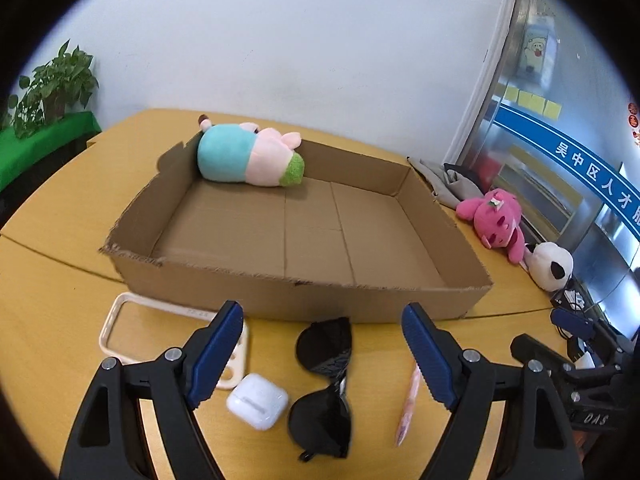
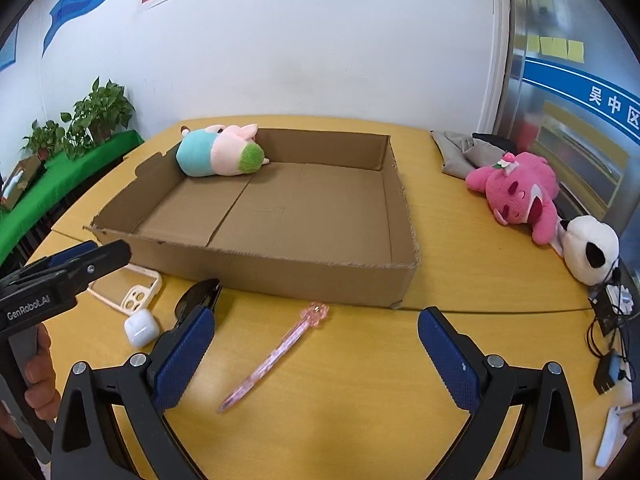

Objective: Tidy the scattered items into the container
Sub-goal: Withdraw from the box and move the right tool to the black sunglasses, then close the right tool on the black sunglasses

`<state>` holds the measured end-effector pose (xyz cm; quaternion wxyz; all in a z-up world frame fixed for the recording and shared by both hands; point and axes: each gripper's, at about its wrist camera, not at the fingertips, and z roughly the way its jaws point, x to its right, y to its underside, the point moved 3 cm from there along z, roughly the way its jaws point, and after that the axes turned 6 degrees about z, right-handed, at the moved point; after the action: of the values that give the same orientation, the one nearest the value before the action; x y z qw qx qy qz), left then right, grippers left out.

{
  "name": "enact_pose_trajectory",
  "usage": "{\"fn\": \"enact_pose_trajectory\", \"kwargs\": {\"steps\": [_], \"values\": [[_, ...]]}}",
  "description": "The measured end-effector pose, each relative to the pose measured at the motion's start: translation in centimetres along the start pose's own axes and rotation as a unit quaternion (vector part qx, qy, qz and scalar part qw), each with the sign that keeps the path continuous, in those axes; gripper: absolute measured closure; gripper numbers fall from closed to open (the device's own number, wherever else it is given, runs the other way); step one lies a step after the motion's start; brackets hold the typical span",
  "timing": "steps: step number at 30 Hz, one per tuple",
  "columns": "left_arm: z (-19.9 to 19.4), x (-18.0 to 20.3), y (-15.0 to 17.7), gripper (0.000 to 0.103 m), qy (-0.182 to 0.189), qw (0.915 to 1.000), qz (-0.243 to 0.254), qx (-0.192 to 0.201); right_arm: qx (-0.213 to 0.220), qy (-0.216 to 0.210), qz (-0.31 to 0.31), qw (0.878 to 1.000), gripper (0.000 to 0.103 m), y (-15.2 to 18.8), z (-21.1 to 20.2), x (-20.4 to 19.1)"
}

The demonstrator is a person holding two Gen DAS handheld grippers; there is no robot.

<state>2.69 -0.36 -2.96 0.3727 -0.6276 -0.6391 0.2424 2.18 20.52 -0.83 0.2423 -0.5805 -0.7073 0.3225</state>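
Two grippers tilt down over my yellow table (image 2: pixel 460 240), both spread apart, holding nothing. My left gripper (image 1: pixel 322 354) hovers above sunglasses (image 1: pixel 326 384) and earbud case (image 1: pixel 257 406); my right gripper (image 2: pixel 316 356) above the pink pen (image 2: pixel 276 354), partly hiding the sunglasses. Beyond, the cardboard box (image 2: pixel 280 276) holds one plush toy (image 2: pixel 220 156).

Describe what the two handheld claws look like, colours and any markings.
Both claws, left claw and right claw, have black angular plastic frames with silver pivot screws and textured dark blue fingers. Seen from the right camera, the left claw's body reads "GenRobot.AI" in white. No cables or sleeves show.
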Motion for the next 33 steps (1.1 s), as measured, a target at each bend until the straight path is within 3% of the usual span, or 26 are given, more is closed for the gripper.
{"fn": "enact_pose_trajectory", "kwargs": {"steps": [4,9,17,22,25,30,33], "values": [[-1.5,-3.1,2.3,0.021,-0.016,0.9998,0.005,-0.012,-0.014,0.0,0.029,0.999,0.0,0.8,1.0,-1.9],[-2.7,-5.9,4.6,0.021,0.012,0.9988,0.005,-0.047,-0.043,-0.027,0.037,0.998,0.0,1.7,2.6,-5.1],[-3.1,-3.9,7.5,0.021,0.055,0.9952,0.037,-0.072,-0.1,-0.096,0.07,0.988,0.0,1.5,6.5,-7.8],[-1.9,-1.0,8.9,0.021,0.068,0.9926,0.051,-0.086,-0.129,-0.123,0.033,0.983,0.002,0.4,10.5,-10.4],[-0.3,0.8,9.1,0.022,0.074,0.991,0.05,-0.1,-0.169,-0.134,0.043,0.976,0.01,0.6,13.6,-10.4],[3.0,3.4,9.4,0.023,0.069,0.9874,0.056,-0.13,-0.197,-0.156,0.044,0.967,0.025,1.4,15.6,-10.0],[4.7,3.7,9.5,0.029,0.065,0.9863,0.035,-0.148,-0.192,-0.166,0.042,0.966,0.053,1.4,15.6,-9.7]]}}
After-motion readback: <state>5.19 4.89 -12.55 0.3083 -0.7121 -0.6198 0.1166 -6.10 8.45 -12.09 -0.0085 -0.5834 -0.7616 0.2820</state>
